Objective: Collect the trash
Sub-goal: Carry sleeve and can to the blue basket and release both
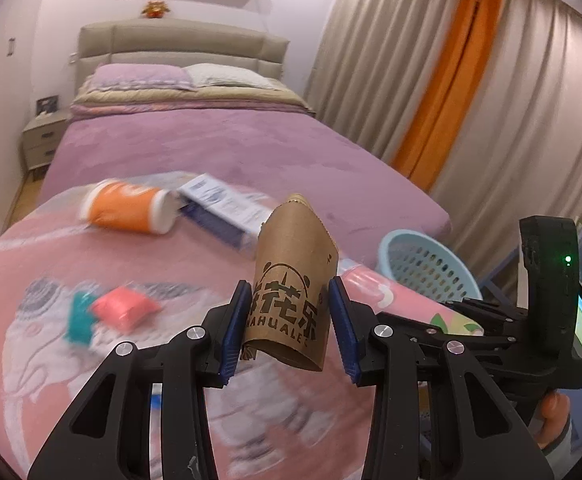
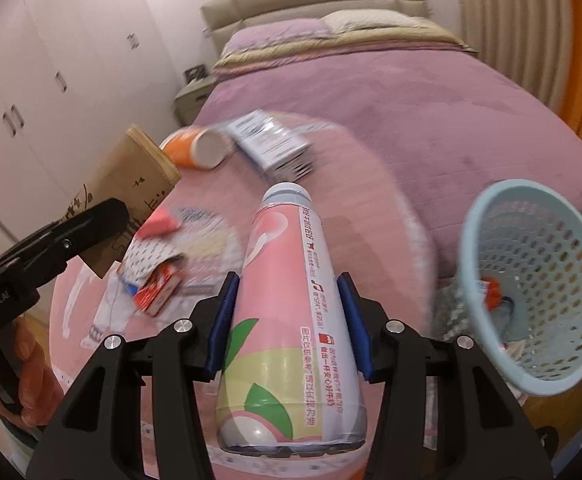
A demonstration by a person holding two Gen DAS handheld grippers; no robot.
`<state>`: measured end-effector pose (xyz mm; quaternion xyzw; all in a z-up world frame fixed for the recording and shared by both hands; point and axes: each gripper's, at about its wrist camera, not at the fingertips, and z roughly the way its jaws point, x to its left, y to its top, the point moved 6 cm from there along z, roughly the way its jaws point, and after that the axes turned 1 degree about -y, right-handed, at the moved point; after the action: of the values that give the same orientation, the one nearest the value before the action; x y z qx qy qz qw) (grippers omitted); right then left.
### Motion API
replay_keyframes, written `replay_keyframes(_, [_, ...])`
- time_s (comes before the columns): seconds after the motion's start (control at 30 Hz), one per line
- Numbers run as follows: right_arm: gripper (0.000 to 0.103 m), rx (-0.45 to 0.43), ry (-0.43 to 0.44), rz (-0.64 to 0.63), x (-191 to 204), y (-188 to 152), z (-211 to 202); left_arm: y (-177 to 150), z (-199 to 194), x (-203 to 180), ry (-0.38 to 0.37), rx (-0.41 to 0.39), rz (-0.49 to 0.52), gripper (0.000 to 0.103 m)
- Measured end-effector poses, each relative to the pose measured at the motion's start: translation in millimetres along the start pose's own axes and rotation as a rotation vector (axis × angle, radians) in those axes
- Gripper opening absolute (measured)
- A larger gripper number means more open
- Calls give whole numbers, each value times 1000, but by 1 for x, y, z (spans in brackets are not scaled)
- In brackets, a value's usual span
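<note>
My left gripper [image 1: 289,328] is shut on a brown paper cup [image 1: 295,280] and holds it above the pink blanket; the cup also shows in the right wrist view [image 2: 131,184]. My right gripper [image 2: 289,324] is shut on a pink drink bottle [image 2: 287,312], raised over the bed, cap pointing away. The light blue perforated basket [image 2: 531,280] stands to the right of the bed's foot and holds some trash; it also shows in the left wrist view [image 1: 423,264]. An orange cup [image 1: 127,212], a white-blue box [image 1: 223,204] and small red and teal packets [image 1: 123,308] lie on the blanket.
The bed with purple cover [image 1: 219,140] stretches ahead to a beige headboard. A nightstand [image 1: 43,140] stands at its far left. Curtains [image 1: 471,100] hang on the right. White wardrobes [image 2: 51,80] line the left wall. A red opened carton [image 2: 155,284] lies on the blanket.
</note>
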<state>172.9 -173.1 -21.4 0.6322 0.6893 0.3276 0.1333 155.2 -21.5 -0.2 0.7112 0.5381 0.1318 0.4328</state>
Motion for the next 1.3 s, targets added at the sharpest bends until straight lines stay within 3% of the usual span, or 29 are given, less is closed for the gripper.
replay_keyframes(0.4, [46,-134,-125,216,-128,23,-53,36,77,-96,-120,53,102,39])
replay_keyframes(0.77, [46,-133,-282,428,-249,10,-47,28,178,-170,-226,189,170,40])
replay_keyframes(0.87, [46,-122,-298,452,-265,7,-39,20,198,-183,-242,221,189,43])
replay_keyframes(1.0, [47,-93,-326,486,-286,-5,-27,9,211,-192,-265,253,198,58])
replay_keyframes(1.3, [47,-85,-299,486,-284,-18,-21,4,193,-183,-265,235,179,63])
